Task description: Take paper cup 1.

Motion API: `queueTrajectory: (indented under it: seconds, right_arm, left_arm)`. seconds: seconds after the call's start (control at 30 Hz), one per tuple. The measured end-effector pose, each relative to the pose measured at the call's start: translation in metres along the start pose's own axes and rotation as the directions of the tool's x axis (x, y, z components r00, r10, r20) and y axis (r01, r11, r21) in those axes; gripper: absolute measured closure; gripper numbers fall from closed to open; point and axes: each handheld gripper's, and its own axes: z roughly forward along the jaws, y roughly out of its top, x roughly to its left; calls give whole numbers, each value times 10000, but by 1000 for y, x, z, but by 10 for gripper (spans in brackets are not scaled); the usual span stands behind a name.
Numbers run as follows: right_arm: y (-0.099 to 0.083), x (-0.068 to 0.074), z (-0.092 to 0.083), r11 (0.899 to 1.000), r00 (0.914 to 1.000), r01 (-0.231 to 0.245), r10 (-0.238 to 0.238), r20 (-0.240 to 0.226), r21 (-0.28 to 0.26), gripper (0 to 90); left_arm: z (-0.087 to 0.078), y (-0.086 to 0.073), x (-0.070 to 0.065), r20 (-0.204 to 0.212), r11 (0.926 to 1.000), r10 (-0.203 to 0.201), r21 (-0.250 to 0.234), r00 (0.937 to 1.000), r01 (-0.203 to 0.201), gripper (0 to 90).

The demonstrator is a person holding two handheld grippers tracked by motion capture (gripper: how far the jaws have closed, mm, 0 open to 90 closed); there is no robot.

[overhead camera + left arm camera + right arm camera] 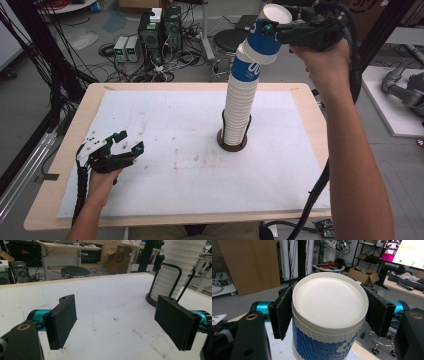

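A tall stack of upside-down white paper cups [239, 107] stands in a round dark holder [231, 142] with wire uprights near the table's middle. The top cup [265, 37], blue and white, is tilted and lifted off the stack's top, with my right gripper [272, 30] shut on it just below its white base. In the right gripper view the cup [329, 315] sits between both black pads [284, 312]. My left gripper [131, 141] rests low on the white mat at the left, open, with nothing between its pads [63, 320]. The stack [175, 272] shows at the upper right of the left gripper view.
The white mat [165, 125] covers most of the wooden table [60, 165]. Behind the table are a black stool [229, 41], computer boxes [160, 30] and tangled cables on the floor. A white bench [395, 100] stands at the right.
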Motion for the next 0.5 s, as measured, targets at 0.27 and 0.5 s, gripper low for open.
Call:
queueTrajectory:
  seconds: [0.27, 0.5]
  right_arm:
    - [-7, 7, -24, 9999, 9993, 0, 4, -387, 111, 307]
    - [-43, 20, -46, 9997, 9951, 184, -168, -975, 164, 307]
  left_arm:
    - [0, 1, -1, 64, 10000, 48, -2, 10000, -48, 177]
    - [1, 1, -3, 297, 10000, 34, -27, 9996, -33, 177]
